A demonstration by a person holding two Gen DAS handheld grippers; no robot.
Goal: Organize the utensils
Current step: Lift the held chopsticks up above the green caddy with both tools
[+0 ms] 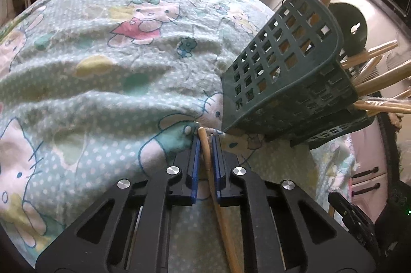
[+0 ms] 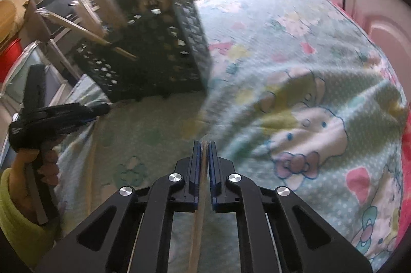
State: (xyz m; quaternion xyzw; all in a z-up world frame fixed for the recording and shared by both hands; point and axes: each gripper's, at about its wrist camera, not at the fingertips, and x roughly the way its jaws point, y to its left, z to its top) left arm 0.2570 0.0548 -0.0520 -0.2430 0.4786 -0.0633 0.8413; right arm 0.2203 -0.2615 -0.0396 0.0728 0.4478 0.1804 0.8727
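Left gripper (image 1: 205, 142) clamps stick (image 1: 218, 208) | right view only: sleeve (image 2: 15, 208)

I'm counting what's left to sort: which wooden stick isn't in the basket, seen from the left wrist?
The pale stick clamped in the left gripper, low over the cloth. The other sticks poke out of the green basket.

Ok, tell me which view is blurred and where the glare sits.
Right wrist view: motion-smeared, the basket and cloth soft, window glare top left. Left wrist view: sharp, basket holes crisp, glare only at the top right; both bend at the fisheye edges.
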